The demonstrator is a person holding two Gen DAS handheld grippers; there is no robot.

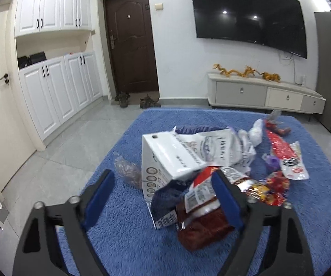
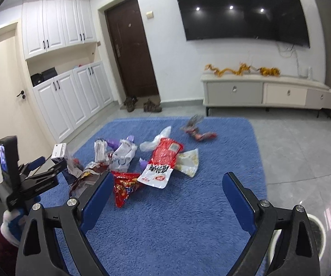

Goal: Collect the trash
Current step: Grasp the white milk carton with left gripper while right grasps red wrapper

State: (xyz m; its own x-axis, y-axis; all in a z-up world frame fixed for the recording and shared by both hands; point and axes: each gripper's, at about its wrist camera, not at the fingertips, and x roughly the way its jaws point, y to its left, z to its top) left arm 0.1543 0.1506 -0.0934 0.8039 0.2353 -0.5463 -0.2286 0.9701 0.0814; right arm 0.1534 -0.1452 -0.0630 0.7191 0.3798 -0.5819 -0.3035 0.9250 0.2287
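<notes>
The step in hand is judged to be the approach for a first pick: litter lies scattered on the blue rug (image 2: 188,207) and neither tool holds any of it.

Left gripper (image 1: 163,197): released, jaws apart. A dark red snack packet (image 1: 202,227) and the lower end of a white paper bag (image 1: 165,161) lie between the blue pads, but the pads do not press on either. Whether the right-hand pad touches the packet cannot be told.

Right gripper (image 2: 165,195): released, jaws wide, with bare rug between them. A red candy wrapper (image 2: 125,187) lies just beside its left finger.

Location of the trash: a loose cluster near the middle of the rug, reaching toward the far edge. A twisted red wrapper (image 2: 198,131) lies apart from the rest, nearest the far edge. A red-and-white pouch (image 2: 163,165) sits centrally, overlapping a pale clear packet (image 2: 189,162).

Appearance: all items are thin, crumpled, empty packaging of foil, film and paper. Most lie flat; the white paper bag stands tented. Several pieces overlap.

Next move, as judged:
- lower the left gripper until the pads straddle the dark red packet, then clench
- expect flat film to slip or fold, so grip at a raised crease
- expect neighbouring pieces to be dragged along
</notes>
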